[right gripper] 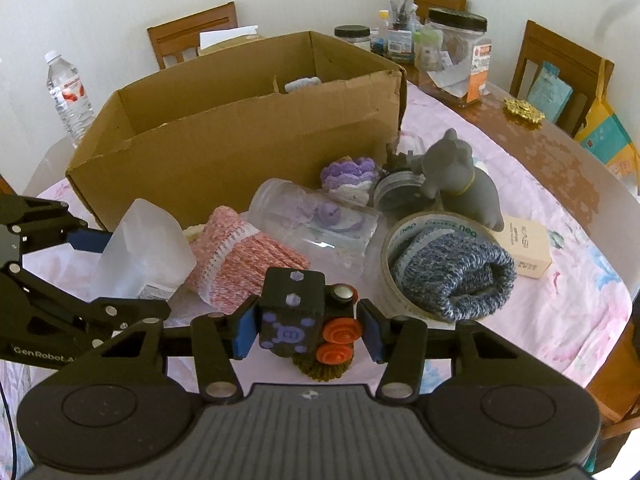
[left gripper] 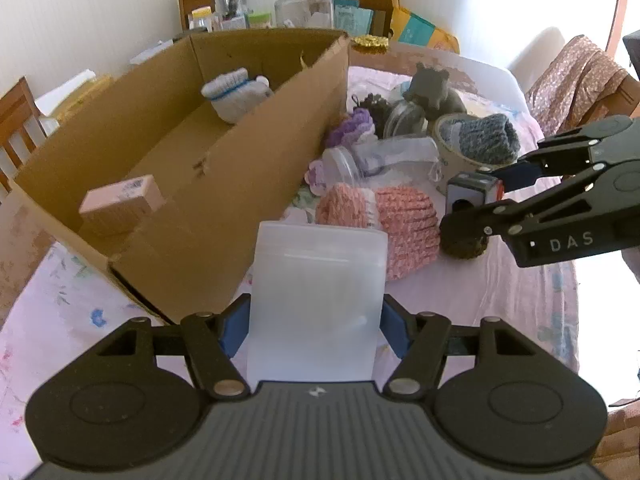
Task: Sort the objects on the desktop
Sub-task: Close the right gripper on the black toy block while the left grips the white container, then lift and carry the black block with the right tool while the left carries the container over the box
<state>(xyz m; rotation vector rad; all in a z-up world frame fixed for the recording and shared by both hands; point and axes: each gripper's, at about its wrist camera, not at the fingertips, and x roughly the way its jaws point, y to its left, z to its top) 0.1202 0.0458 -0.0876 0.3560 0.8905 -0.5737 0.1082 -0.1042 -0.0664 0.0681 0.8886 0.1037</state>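
The frosted tub (left gripper: pixel 316 300) stands on the tabletop (left gripper: pixel 500 300) at the near corner of the carton (left gripper: pixel 240 184), between the blue pads of the left tongs (left gripper: pixel 314 326), which press its two sides; the black cube (right gripper: pixel 290 312) with lilac dots sits between the pads of the right tongs (right gripper: pixel 306 330), the left pad on its face, the right pad just beside two orange rosettes (right gripper: pixel 338 340) stuck to it, so whether that grip is firm I cannot tell; a brown crochet disc (right gripper: pixel 322 370) lies under it. The carton holds a white sock (left gripper: pixel 234 94) and a small pink box (left gripper: pixel 120 200); a tape roll (right gripper: pixel 400 240) holds a blue knit sock (right gripper: pixel 456 276); a clear jar (right gripper: pixel 316 224) lies on its side with purple bits inside. Only the left view looks down into the carton; only the right view shows a water bottle (right gripper: pixel 68 92) and a cream box (right gripper: pixel 524 248). Readable: "DAS" on the right tongs, "GenRobot.A" on the left, "neo" on the tape.
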